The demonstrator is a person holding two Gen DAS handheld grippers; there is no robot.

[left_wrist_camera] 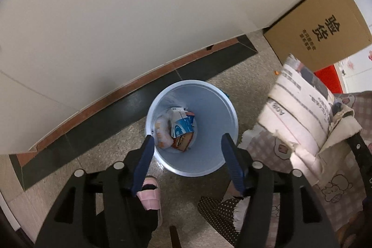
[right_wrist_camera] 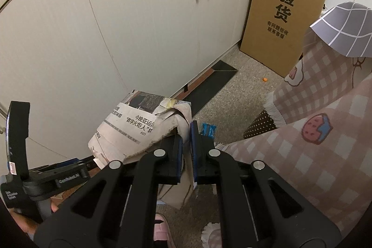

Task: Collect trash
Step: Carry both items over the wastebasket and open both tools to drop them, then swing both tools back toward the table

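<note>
Two views to go through, so starting with your left wrist one: your left gripper [left_wrist_camera: 187,140] points steeply down over the round pale-blue plastic trash bin [left_wrist_camera: 210,131] on the speckled floor [left_wrist_camera: 100,148], and its blue-padded jaws stand wide apart with nothing between them. Down in the bin's bottom sit crumpled packets [left_wrist_camera: 177,130], blue-white and orange ones. Off to the right of the bin you can see the torn, folded sheet of newspaper [left_wrist_camera: 300,106], up above the pink checked cloth [left_wrist_camera: 337,180], with a brown cardboard box [left_wrist_camera: 325,24] behind it leaning at the white cabinet [left_wrist_camera: 116,15]. A pink slipper [left_wrist_camera: 151,199] peeks out below the jaws. Now your right wrist view: your right gripper [right_wrist_camera: 185,131] is clamped tight on a folded edge of that newspaper [right_wrist_camera: 130,129], pads pinching the paper, and the rest of the sheet fans out to the left of the fingers. The left tool's black body shows at the lower left there. A small blue wrapper [right_wrist_camera: 208,130] lies on the floor just past the fingertips.
</note>
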